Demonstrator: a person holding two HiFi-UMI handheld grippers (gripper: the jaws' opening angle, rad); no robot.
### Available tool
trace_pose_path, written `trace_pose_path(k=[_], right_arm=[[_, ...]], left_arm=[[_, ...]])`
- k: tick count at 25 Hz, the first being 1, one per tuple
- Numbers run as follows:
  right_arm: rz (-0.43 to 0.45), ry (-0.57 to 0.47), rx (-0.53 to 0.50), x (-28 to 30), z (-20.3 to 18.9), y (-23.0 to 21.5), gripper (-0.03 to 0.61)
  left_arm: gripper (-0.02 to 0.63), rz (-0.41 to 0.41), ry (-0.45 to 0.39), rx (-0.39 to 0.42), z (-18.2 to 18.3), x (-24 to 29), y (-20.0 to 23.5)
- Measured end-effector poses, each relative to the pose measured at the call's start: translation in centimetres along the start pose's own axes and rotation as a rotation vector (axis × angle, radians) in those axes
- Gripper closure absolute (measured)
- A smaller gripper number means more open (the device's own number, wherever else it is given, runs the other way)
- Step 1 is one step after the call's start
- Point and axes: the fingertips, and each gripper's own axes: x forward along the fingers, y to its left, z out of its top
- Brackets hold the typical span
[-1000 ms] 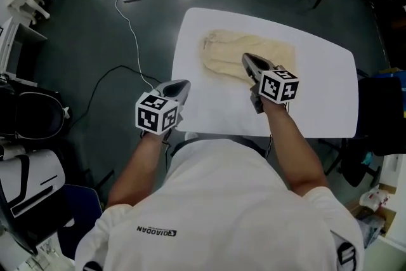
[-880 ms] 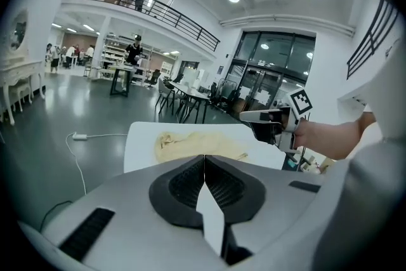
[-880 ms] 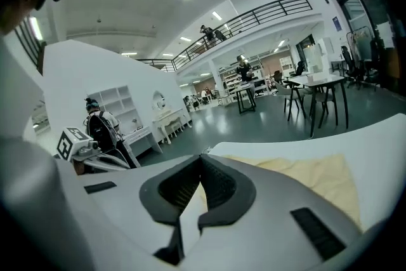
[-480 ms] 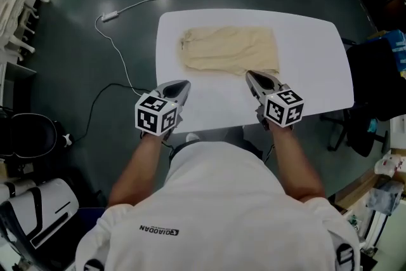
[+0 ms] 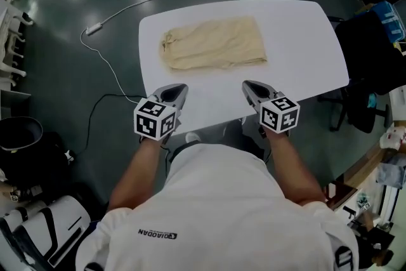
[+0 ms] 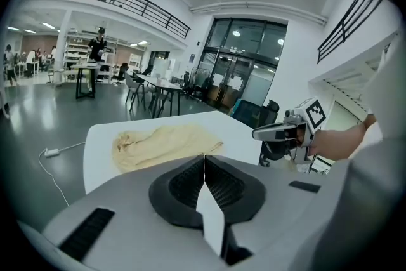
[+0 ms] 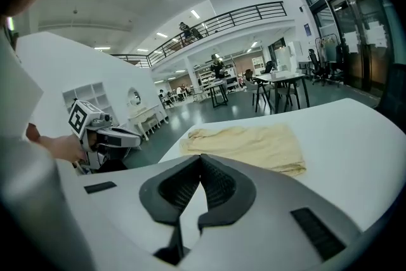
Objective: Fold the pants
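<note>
I am drawing my right gripper (image 5: 249,87) back from the pants (image 5: 212,42), which are lying folded on the far side of the table (image 5: 298,41). Its jaws and my left gripper's (image 5: 176,92) are resting closed and empty, so the folding is looking finished.

Left gripper (image 5: 176,91) and right gripper (image 5: 248,87) held out in front of the torso, side by side and well apart, noses pointing away from the body and tipped slightly down. Both sets of jaws closed tip to tip, nothing between them. Left forearm (image 5: 136,171) and right forearm (image 5: 288,165) bare, elbows bent, reaching forward roughly parallel.
</note>
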Motion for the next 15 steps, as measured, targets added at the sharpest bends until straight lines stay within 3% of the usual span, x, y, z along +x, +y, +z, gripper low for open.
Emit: trace_pose_path(k=[6,15], right_arm=[[-0.018,0.006,0.006,-0.5,-0.2,-1.7,0.558],[-0.017,-0.025,0.048,-0.1,2.6,-6.5,0.558]], left_arm=[[0.586,0.000,0.007,0.011,0.4,1.3,-0.6],[0.586,0.010,-0.022,-0.025,2.1,3.2,-1.3]])
